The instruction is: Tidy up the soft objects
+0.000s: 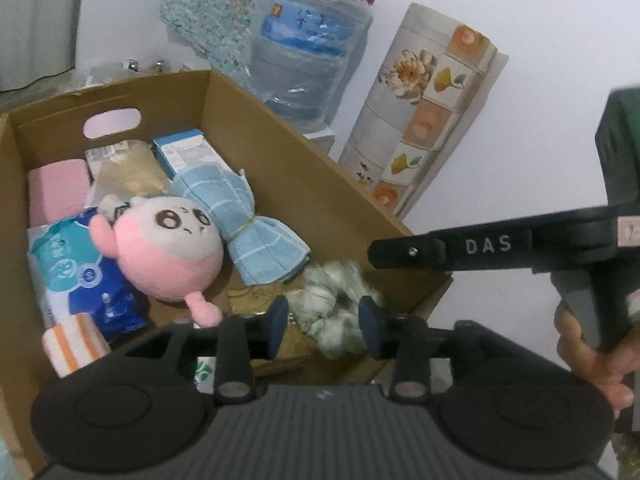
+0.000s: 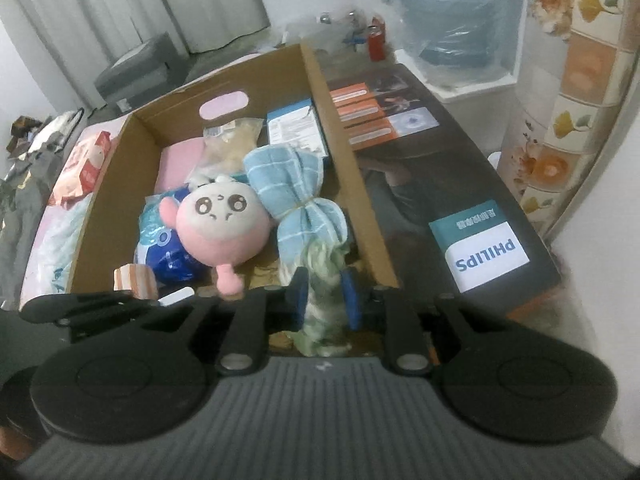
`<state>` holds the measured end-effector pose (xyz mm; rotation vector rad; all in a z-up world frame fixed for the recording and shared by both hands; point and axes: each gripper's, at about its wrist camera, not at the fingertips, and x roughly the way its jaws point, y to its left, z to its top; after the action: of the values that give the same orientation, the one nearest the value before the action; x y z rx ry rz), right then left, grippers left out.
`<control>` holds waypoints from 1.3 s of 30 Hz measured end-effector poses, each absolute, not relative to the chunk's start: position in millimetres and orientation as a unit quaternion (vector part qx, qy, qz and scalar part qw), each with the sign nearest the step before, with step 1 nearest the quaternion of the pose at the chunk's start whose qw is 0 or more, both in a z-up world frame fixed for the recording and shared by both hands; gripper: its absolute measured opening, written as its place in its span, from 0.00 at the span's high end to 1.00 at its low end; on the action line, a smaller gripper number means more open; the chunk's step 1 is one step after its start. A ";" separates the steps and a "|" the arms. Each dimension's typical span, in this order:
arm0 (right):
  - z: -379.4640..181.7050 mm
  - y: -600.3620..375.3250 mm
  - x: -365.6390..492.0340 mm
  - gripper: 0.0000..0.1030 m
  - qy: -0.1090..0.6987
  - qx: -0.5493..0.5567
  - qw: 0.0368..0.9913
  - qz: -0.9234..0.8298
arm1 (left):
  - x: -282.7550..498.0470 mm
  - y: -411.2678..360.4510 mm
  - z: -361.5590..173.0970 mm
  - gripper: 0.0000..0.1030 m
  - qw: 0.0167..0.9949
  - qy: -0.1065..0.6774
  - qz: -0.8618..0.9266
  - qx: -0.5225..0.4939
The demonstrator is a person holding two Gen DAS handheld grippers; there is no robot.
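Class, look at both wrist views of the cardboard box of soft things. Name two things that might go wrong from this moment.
1. The right gripper pinches the pale green cloth only by a narrow bunch; being limp, it may slip out or trail over the box wall.
2. The left gripper stands open around the same cloth, close to the right one, so the two may collide or tug against each other.

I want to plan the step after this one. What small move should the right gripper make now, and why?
Probably open the right gripper and let go. It is shut on the green cloth, which already hangs inside the box, just below the blue towel. The left gripper is open around the same cloth but does not appear to press it, so nothing else seems to hold it.
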<state>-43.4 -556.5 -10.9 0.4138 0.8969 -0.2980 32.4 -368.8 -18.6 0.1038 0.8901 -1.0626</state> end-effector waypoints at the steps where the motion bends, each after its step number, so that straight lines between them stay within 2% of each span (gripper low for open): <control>1: -9.9 -558.0 -45.5 0.77 0.425 0.203 0.870 -0.143 | 32.5 -367.2 -16.5 0.58 0.770 0.409 -0.488 0.047; 5: -3.5 -559.8 -57.6 0.73 0.404 0.218 0.876 -0.148 | 28.8 -355.7 -8.7 0.50 0.778 0.400 -0.483 0.048; 9: 8.4 -553.3 -78.7 0.70 0.367 0.242 0.886 -0.145 | 25.2 -336.6 1.8 0.36 0.792 0.390 -0.467 0.047; 13: 18.6 -537.8 -99.4 0.56 0.324 0.272 0.897 -0.132 | 21.2 -305.3 16.8 0.23 0.818 0.367 -0.439 0.054; 15: 23.1 -524.5 -106.2 0.53 0.307 0.278 0.901 -0.124 | 20.1 -285.9 25.2 0.15 0.833 0.355 -0.420 0.059; 18: 29.0 -499.1 -115.2 0.40 0.289 0.276 0.909 -0.115 | 17.9 -251.5 35.0 0.05 0.856 0.338 -0.385 0.069; 20: 32.0 -482.9 -121.3 0.21 0.281 0.276 0.912 -0.113 | 15.4 -228.7 38.7 0.02 0.871 0.328 -0.357 0.080; 25: 36.4 -440.3 -133.5 0.15 0.277 0.246 0.922 -0.113 | 9.1 -170.3 36.1 0.00 0.898 0.324 -0.288 0.080; 28: 35.1 -410.3 -132.6 0.02 0.278 0.218 0.930 -0.103 | 10.7 -145.5 28.0 0.00 0.902 0.348 -0.246 0.076; 33: 25.6 -358.3 -114.6 0.01 0.300 0.168 0.936 -0.073 | 12.9 -119.7 12.9 0.00 0.903 0.375 -0.195 0.071; 39: 7.0 -319.0 -93.2 0.01 0.348 0.119 0.926 -0.079 | 1.5 -104.9 4.3 0.00 0.913 0.369 -0.164 0.056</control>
<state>-93.2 -319.0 7.0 0.2440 0.7142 -0.1624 1.5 -104.9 4.3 0.1161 0.7594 -0.3384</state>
